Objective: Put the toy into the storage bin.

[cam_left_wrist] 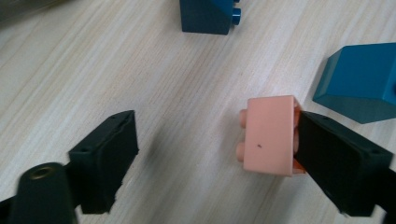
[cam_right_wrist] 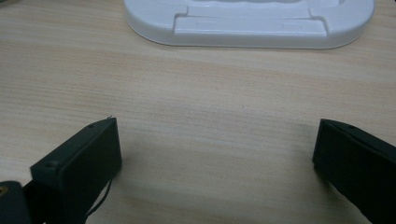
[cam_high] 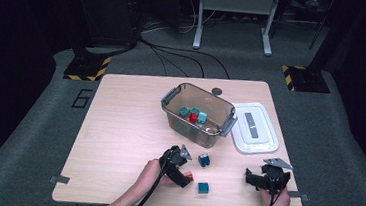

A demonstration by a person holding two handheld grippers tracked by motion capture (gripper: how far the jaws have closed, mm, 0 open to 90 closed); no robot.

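Both jaws of left gripper wide — one against orange brick.

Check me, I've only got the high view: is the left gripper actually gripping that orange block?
Observer: No. In the left gripper view the orange block touches one jaw; the other jaw stands well apart from it.
Operator: So the left gripper is open?
Observer: Yes, the left gripper is wide open, block lying on the table.
Operator: And the right gripper?
Observer: The right gripper is open, bare wood between its jaws, the white lid lying ahead.
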